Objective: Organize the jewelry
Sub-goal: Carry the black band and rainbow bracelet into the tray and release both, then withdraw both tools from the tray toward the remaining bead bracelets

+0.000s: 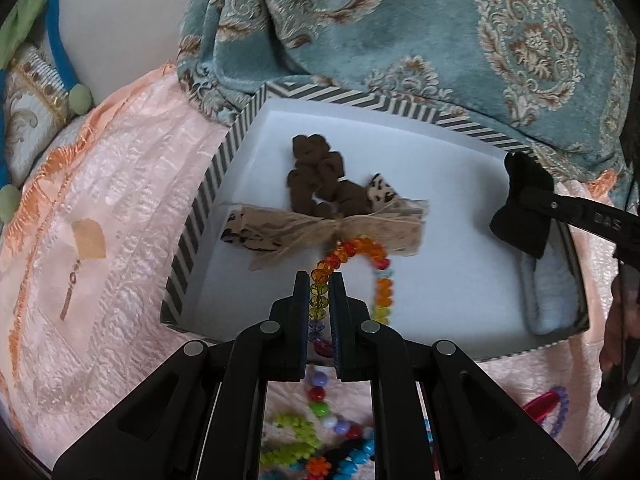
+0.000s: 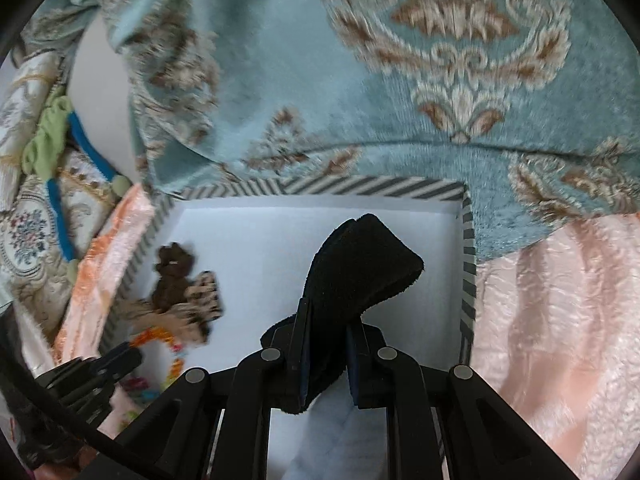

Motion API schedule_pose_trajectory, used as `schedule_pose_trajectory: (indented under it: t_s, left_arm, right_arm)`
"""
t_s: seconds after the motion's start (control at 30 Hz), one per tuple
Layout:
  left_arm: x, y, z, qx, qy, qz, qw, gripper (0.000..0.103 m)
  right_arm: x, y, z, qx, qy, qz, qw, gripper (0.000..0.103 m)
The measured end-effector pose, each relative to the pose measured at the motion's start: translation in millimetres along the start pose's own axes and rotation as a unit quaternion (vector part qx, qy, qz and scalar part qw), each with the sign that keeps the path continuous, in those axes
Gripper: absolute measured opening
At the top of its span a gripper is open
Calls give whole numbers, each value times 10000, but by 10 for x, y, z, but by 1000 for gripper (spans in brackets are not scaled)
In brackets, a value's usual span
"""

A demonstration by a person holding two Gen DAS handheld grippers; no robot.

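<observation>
Left gripper [image 1: 319, 280], jaws narrow, pinching a multicoloured bead strand [image 1: 362, 254] that trails from beneath the tool forward over the near wall of the striped box [image 1: 208, 184]. Ahead of its tips, on the white floor: tan ribbon bow [image 1: 332, 228], brown fabric piece [image 1: 320, 176]. Right gripper [image 2: 326, 312], clamped on a black velvet bow [image 2: 360, 256], suspended above the box's right half. Step in hand, judged: depositing both pieces. Next move: lowering, then parting each pair of jaws without snagging the strand.

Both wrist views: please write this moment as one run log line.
left claw: shut on bead necklace | right claw: shut on black bow | both over striped box
</observation>
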State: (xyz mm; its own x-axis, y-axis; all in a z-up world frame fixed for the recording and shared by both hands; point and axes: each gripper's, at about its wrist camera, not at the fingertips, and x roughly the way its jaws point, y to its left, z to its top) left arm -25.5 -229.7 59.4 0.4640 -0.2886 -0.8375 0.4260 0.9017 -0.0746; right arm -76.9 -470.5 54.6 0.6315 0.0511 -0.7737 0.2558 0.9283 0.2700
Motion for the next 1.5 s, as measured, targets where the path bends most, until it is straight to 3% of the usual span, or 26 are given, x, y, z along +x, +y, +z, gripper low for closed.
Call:
schedule_pose_trajectory:
  t_s: [0.13, 0.17, 0.2, 0.27, 0.3, 0.33, 0.4, 0.6, 0.83, 1.23, 1.5]
  left_arm:
    - [20, -7, 13, 49, -23, 68, 10000, 8]
    - [17, -10, 17, 55, -48, 95, 9999, 9]
    - [18, -17, 19, 72, -87, 131, 9999, 12]
    - [18, -22, 16, 91, -114, 176, 9997, 26]
    - [11, -18, 15, 69, -124, 159, 9998, 39]
    - [-5, -9, 14, 29, -149, 112, 9998, 46]
    - [-63, 10, 10, -43, -224, 80, 9997, 48]
    - [-298, -2, -39, -32, -423, 134, 9990, 51]
    - [-679, -48, -219, -14, -662, 209, 9976, 55]
    - [-1215, -49, -584, 43, -948, 350, 9949, 57]
    - [-1437, 27, -777, -125, -952, 178, 9952, 57]
  right_arm:
    - [124, -43, 34, -5, 47, -84, 10000, 14]
    - [132, -47, 43, 16, 47, -90, 9999, 16]
    - [141, -54, 56, 52, 64, -109, 9999, 25]
    - [118, -61, 59, 126, 56, -127, 9998, 33]
    - [71, -57, 53, 139, 15, -106, 9998, 34]
    - [19, -48, 46, 134, -31, -76, 9999, 34]
    - [-90, -31, 20, 141, -102, -10, 9998, 35]
    - [-533, 132, -184, 95, -368, 237, 9990, 43]
    - [-983, 387, -570, -40, -589, 415, 9974, 44]
    - [-1390, 688, -1077, -256, -771, 256, 9964, 46]
    - [-1642, 724, -1336, -308, -867, 225, 9955, 48]
